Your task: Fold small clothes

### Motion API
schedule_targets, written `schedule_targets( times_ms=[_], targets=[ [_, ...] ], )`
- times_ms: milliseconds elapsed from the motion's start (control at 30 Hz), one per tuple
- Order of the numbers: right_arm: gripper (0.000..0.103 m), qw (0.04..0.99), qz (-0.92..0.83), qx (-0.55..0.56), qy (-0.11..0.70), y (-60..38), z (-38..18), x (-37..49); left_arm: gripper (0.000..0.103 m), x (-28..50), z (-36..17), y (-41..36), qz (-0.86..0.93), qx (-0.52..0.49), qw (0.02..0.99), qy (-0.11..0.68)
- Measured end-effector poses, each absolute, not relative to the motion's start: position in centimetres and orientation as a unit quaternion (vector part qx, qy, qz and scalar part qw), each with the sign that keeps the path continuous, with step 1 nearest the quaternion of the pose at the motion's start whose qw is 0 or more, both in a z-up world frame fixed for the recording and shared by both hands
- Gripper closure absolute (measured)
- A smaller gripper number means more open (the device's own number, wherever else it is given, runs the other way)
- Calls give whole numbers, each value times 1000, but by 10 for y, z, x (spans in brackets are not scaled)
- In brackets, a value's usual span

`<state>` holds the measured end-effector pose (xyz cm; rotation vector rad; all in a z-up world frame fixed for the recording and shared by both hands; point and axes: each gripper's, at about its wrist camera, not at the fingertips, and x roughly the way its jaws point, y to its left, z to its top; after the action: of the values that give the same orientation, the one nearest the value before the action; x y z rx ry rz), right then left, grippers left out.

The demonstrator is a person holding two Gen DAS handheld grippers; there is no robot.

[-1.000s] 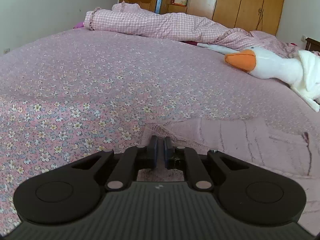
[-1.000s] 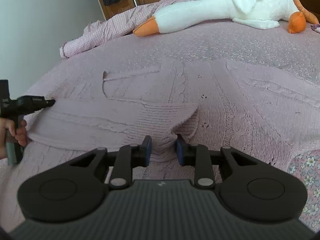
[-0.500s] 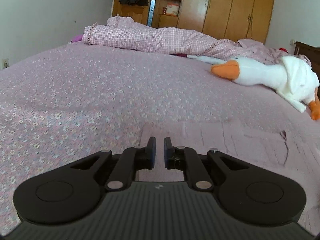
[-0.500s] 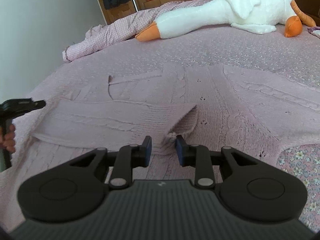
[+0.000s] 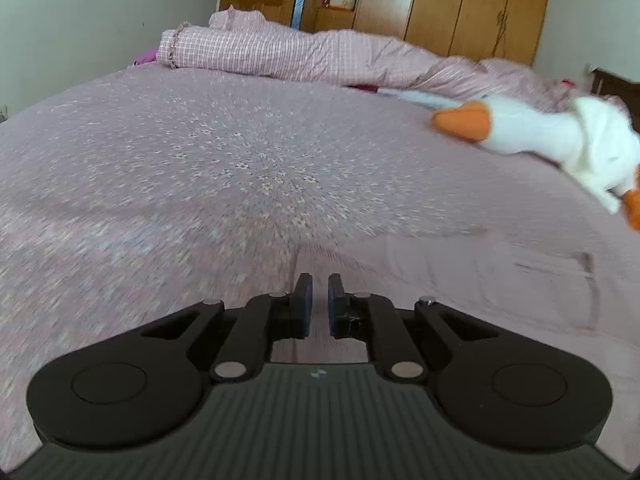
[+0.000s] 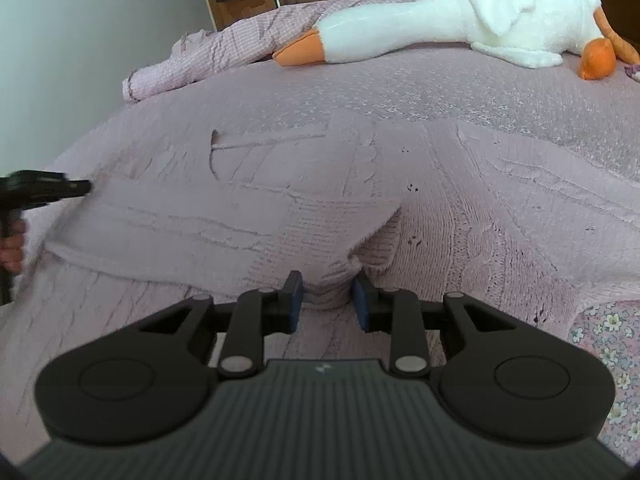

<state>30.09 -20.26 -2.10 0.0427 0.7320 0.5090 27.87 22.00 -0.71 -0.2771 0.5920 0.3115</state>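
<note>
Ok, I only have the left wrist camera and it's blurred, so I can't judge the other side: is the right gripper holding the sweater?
Observer: Yes. The right gripper has a bunch of the pink knit sweater between its pads.
Operator: Which part of it?
Observer: It looks like the cuff end of a sleeve that lies folded across the body.
Operator: And where does my gripper sit in that view?
Observer: The left gripper is at the far left edge, with its tip at the other end of that sleeve and a hand on its grip below.
</note>
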Motion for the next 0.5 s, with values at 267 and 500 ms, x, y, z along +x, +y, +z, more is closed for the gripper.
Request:
schedule_targets(
  times_ms=[267,500],
  targets=[
    [72,901,245,11,359,-203,-22,295,93,207,-7,173,134,-116,948,264],
    [72,900,247,2,360,-204,-22,295,93,207,-27,164,145,-94,939,298]
  ],
)
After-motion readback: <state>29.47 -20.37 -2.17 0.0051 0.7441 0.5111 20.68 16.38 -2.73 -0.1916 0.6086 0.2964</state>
